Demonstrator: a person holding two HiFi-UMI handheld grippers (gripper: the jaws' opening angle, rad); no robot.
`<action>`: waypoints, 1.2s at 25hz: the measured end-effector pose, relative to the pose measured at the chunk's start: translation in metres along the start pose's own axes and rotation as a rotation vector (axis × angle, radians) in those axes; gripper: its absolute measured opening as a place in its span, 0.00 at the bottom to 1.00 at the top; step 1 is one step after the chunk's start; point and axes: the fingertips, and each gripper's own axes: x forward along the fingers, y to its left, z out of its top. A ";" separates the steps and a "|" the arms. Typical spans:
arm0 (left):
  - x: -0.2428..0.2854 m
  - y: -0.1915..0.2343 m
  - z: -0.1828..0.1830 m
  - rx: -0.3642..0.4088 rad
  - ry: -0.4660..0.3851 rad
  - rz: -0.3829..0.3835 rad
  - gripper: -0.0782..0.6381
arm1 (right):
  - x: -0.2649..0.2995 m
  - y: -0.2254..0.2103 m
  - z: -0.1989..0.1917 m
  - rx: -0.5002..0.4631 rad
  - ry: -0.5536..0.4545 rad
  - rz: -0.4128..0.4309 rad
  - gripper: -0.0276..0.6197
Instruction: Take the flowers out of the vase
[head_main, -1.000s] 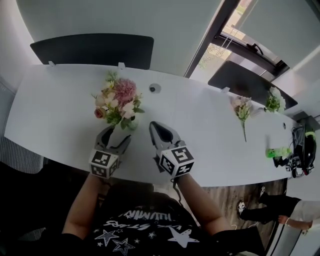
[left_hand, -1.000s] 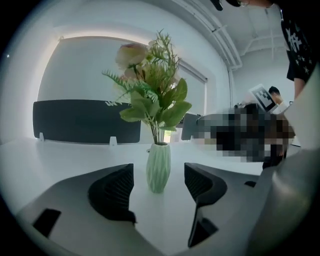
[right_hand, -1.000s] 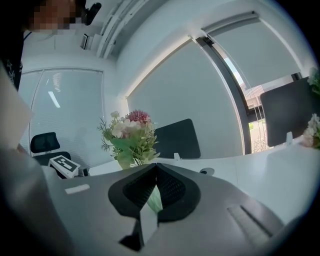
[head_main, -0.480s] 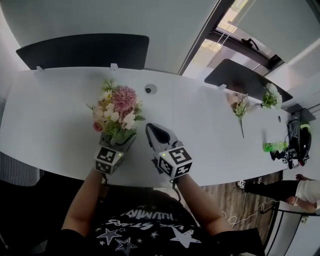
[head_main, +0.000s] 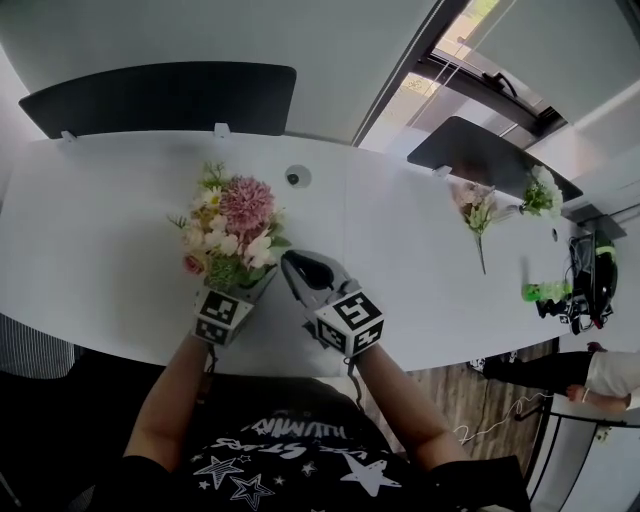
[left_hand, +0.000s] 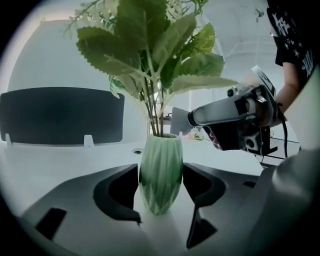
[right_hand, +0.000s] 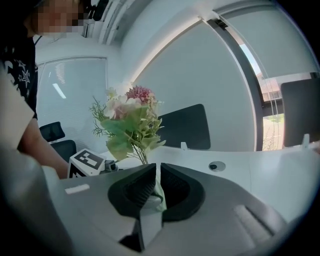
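Observation:
A bouquet (head_main: 232, 225) of pink, white and cream flowers with green leaves stands in a ribbed pale-green vase (left_hand: 161, 150) on the white table (head_main: 110, 220). My left gripper (head_main: 245, 287) reaches in under the blooms. In the left gripper view its two jaws lie against both sides of the vase, shut on it. Leaves (left_hand: 150, 50) and stems rise from the vase mouth. My right gripper (head_main: 291, 266) is just right of the vase, jaws shut with nothing between them, and points at the bouquet (right_hand: 130, 120). It also shows as the right gripper (left_hand: 194, 118) in the left gripper view.
Two loose flower bunches (head_main: 480, 212) (head_main: 545, 195) lie at the table's far right, with a green object (head_main: 545, 293) near the right edge. A round cable port (head_main: 293, 178) sits behind the bouquet. Dark chair backs (head_main: 160, 95) stand beyond the table. A person (head_main: 600, 372) is at the right.
My left gripper, open and short of the vase a second ago, has moved forward under the flowers and around the vase. My right gripper has drifted a little left, staying shut.

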 end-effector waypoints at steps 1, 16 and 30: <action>0.000 0.001 -0.001 -0.002 -0.003 0.002 0.49 | 0.002 0.001 0.000 -0.005 0.005 0.020 0.06; -0.001 -0.001 -0.001 0.008 -0.004 -0.019 0.48 | 0.042 0.018 0.000 -0.090 0.062 0.173 0.29; -0.001 0.003 -0.003 0.005 -0.037 -0.006 0.48 | 0.062 0.018 0.003 -0.090 0.047 0.175 0.19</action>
